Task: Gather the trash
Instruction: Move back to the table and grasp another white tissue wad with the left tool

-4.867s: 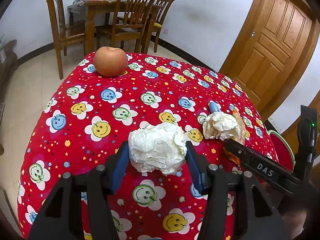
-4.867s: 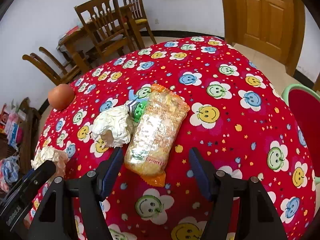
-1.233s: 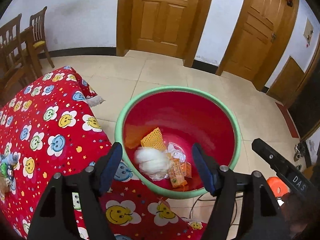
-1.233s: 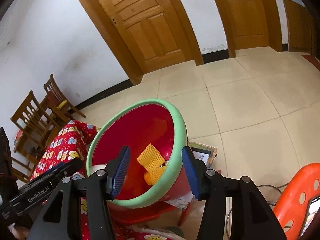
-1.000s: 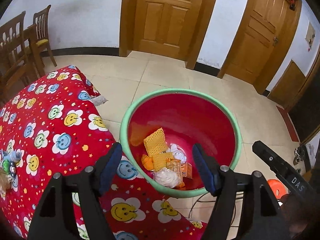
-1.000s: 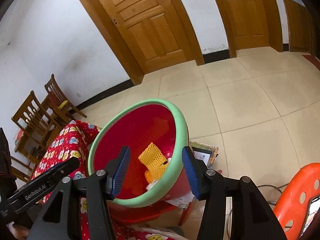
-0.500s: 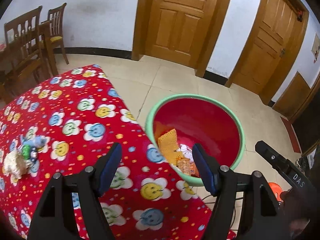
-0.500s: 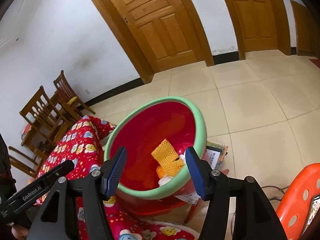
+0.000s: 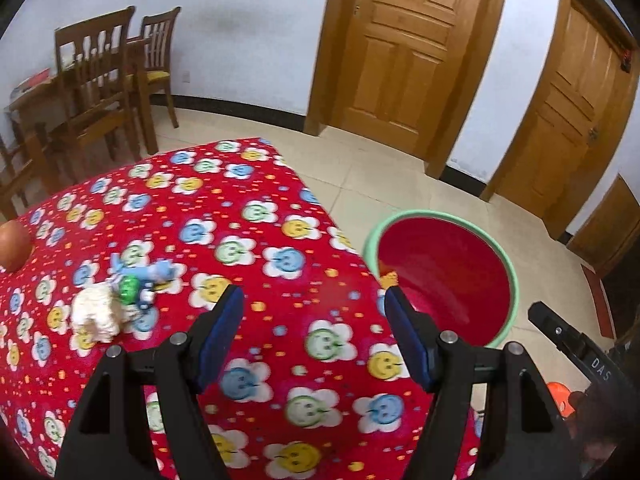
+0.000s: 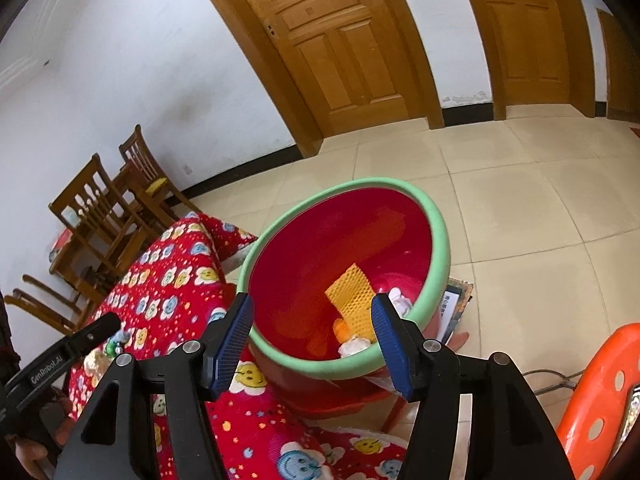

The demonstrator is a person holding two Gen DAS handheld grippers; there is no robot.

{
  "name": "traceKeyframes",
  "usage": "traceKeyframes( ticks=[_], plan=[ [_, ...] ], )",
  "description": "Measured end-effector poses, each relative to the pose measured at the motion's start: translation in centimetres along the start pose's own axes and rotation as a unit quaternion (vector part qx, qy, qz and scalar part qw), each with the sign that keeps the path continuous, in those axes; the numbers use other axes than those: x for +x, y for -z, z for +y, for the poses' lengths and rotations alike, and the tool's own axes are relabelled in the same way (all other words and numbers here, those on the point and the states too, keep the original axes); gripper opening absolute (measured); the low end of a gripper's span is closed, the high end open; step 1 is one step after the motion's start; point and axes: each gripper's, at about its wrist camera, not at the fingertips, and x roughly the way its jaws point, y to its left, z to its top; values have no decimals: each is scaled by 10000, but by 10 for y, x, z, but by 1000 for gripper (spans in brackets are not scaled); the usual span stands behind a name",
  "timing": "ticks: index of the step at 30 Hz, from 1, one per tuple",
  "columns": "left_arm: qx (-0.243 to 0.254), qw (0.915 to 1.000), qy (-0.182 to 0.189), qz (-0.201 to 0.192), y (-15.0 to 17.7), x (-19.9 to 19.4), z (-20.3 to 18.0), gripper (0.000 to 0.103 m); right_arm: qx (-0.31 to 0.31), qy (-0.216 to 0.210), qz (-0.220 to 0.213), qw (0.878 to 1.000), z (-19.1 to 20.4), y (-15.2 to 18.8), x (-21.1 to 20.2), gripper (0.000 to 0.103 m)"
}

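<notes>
A red bin with a green rim (image 9: 512, 280) stands on the floor at the table's right edge; it also shows in the right wrist view (image 10: 436, 216), holding an orange mesh wrapper (image 10: 352, 292), a snack packet and white paper. A crumpled white paper ball (image 9: 96, 314) lies on the red smiley tablecloth (image 9: 248, 200) beside a small blue and green toy (image 9: 140, 276). My left gripper (image 9: 314, 330) is open and empty above the table. My right gripper (image 10: 312, 336) is open and empty above the bin's near rim.
An apple (image 9: 14, 246) sits at the table's far left edge. Wooden chairs (image 9: 100, 92) and a wooden table stand behind. Wooden doors (image 9: 400, 48) line the wall. An orange plastic stool (image 10: 600, 392) is at the lower right.
The paper ball and the snack packet dropped into the bin. My left gripper has swung left, back over the table, so the bin slid right. My right gripper barely moved.
</notes>
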Motion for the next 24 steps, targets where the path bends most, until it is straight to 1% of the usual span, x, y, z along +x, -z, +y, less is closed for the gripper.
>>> traceKeyframes(
  ticks=[4, 7, 13, 19, 24],
  plan=[
    [-96, 9996, -252, -82, -1, -6, 21, 72, -92, 5, 99, 9999, 10, 4, 5, 63],
    [-185, 9991, -373, -107, -2, -9, 35, 72, -162, -6, 174, 9997, 17, 8, 9, 63],
    [-365, 9965, -723, -203, -4, -14, 71, 72, -294, -19, 240, 9993, 32, 12, 14, 63],
    [-544, 9924, -1093, -132, -3, -10, 110, 72, -388, -9, 313, 9988, 43, 17, 20, 63],
    [-665, 9896, -1275, -30, -1, -2, 130, 72, -466, -17, 370, 9982, 52, 20, 25, 63]
  ],
)
